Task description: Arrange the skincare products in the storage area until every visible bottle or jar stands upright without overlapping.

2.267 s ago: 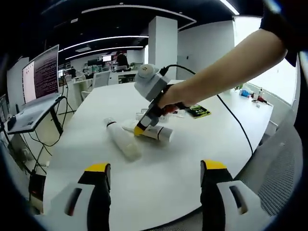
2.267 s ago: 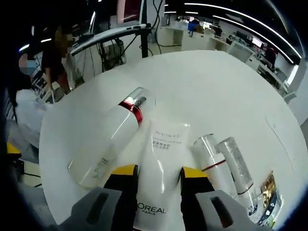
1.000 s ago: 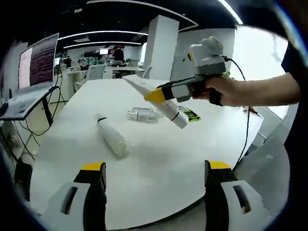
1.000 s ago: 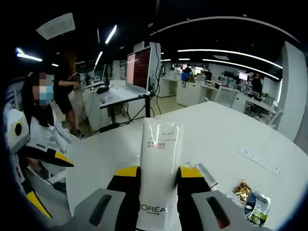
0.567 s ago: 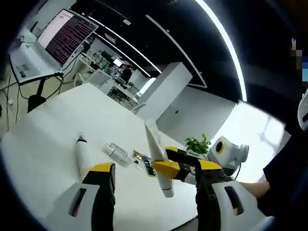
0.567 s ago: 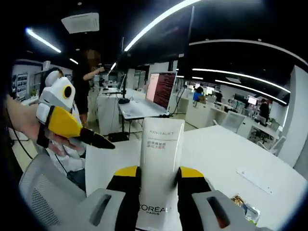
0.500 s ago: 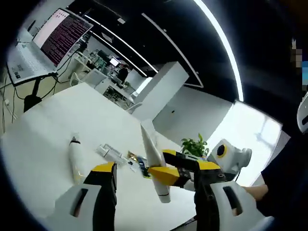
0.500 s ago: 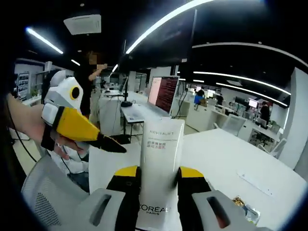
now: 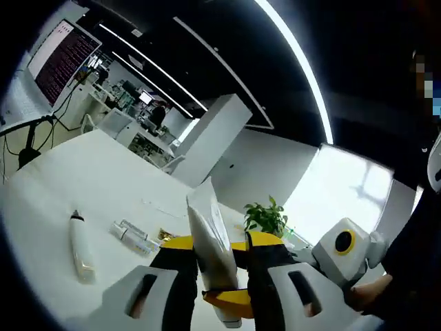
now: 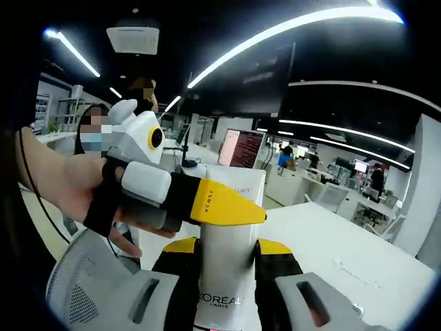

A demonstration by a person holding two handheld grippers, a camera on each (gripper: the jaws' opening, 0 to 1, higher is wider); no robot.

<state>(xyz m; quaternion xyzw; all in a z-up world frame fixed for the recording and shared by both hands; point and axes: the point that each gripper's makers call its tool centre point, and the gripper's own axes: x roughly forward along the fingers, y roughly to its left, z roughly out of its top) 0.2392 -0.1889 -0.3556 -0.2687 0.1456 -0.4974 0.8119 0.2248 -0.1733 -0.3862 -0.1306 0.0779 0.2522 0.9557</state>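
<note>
A: Left gripper (image 9: 215, 258), closed around the flat end of the white tube (image 9: 210, 238). Right gripper (image 10: 227, 258), clamped on its lower body.

B: Best freed from one side before standing it cap-down; bottle (image 9: 80, 245) lying beyond, left.

Both views close, facing one tube (image 9: 210, 241)

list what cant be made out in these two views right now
- Tube cap end: in the right gripper view it runs off the bottom edge between the jaws; in the left gripper view the left gripper covers most of it.
- Tube print above the brand name: the left gripper crosses in front.
- Bottle and the small items beside it on the table: too small to read labels or tell types.
</note>
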